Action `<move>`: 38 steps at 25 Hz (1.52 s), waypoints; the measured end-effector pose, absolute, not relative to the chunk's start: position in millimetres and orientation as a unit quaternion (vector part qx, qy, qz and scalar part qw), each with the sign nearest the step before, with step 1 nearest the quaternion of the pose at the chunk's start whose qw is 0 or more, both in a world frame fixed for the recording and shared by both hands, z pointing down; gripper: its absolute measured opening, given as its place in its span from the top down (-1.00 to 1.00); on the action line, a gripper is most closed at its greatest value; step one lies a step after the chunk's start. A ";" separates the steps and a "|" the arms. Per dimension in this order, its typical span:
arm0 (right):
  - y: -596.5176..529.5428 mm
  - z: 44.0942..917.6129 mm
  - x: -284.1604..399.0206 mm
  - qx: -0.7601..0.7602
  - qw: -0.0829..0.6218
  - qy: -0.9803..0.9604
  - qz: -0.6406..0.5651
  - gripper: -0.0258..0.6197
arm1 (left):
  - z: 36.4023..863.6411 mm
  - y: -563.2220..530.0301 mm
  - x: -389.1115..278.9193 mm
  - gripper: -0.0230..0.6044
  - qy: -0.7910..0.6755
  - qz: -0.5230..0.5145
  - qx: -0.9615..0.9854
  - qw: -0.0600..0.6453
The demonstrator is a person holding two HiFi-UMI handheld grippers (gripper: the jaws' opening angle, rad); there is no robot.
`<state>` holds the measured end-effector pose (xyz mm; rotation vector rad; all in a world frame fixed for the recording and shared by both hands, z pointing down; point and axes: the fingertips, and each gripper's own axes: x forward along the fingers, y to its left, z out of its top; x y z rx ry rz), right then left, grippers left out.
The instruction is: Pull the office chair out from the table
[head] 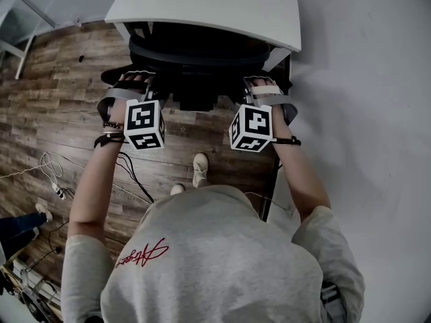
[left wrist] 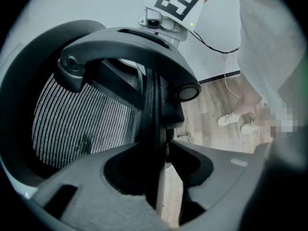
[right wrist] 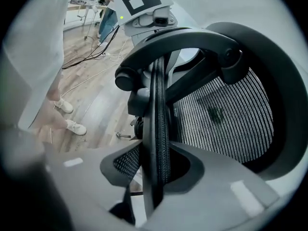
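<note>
**Both hand-held grippers pinching the chair back**

The left hand-held gripper (head: 138, 79) and the right hand-held gripper (head: 259, 81) are each clamping the back rim of the office chair (head: 195, 52), which is sitting tucked under the worktop's (head: 209, 5) near edge.

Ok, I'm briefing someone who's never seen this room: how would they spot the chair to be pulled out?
Look for the white table. Pushed under its near edge is the office chair, its backrest edge clamped by the left gripper and right gripper. It alone is black with a mesh back.
</note>
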<state>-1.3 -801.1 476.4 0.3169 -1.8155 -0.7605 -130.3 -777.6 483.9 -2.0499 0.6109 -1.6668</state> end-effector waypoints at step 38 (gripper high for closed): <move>-728.6 479.9 -12.0 0.152 0.579 -0.757 -0.262 0.59 | 483.6 -718.1 -144.8 0.63 0.213 -0.586 -0.732 0.273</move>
